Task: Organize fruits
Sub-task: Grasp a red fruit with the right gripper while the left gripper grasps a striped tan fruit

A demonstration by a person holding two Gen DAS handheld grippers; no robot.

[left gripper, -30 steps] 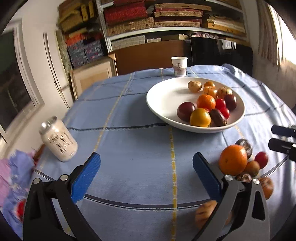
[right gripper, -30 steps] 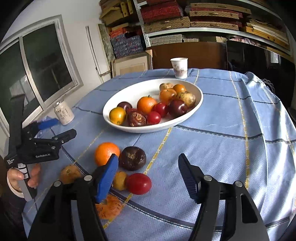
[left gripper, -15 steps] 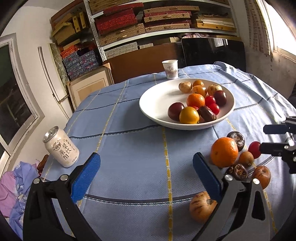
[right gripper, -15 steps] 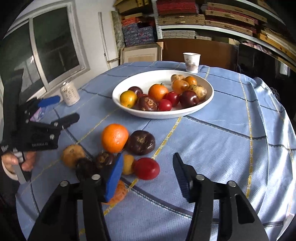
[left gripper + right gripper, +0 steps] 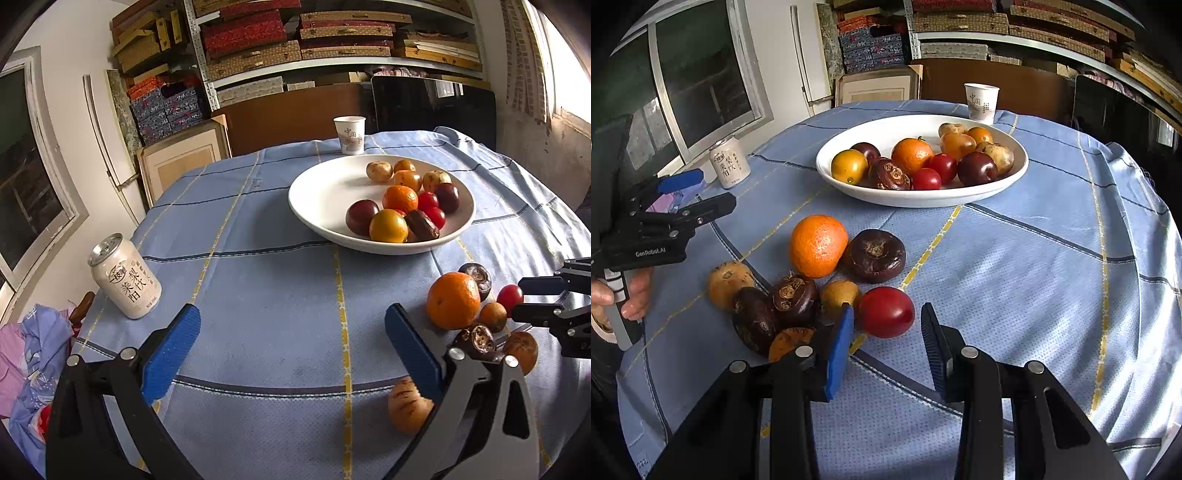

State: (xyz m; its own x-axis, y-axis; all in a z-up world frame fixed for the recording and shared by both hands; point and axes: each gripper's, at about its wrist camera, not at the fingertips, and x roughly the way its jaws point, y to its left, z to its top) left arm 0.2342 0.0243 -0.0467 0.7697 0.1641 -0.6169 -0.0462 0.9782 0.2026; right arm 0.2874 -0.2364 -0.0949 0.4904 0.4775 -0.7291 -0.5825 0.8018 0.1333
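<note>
Right wrist view: right gripper (image 5: 886, 332) had just been closing around the red fruit (image 5: 886, 312), pads seemingly not yet pressing.
Left gripper (image 5: 291, 347): released, empty, lower frame.

on your table's blue checked cloth (image 5: 258, 288) you have a pale drink can (image 5: 125, 277) at nine o'clock, upright, and a paper cup (image 5: 349, 134) at twelve o'clock, before stacked shelves (image 5: 295, 44).

A matt woven blue tablecloth (image 5: 1015, 266) is covering the table, and a glossy white ceramic-looking bowl (image 5: 960, 197) is gleaming on it. The red tomato (image 5: 886, 312) is shining smooth, the orange (image 5: 817, 245) is showing dimpled skin, and the metal can (image 5: 125, 277) is looking satiny beside a paper cup (image 5: 349, 134).
</note>
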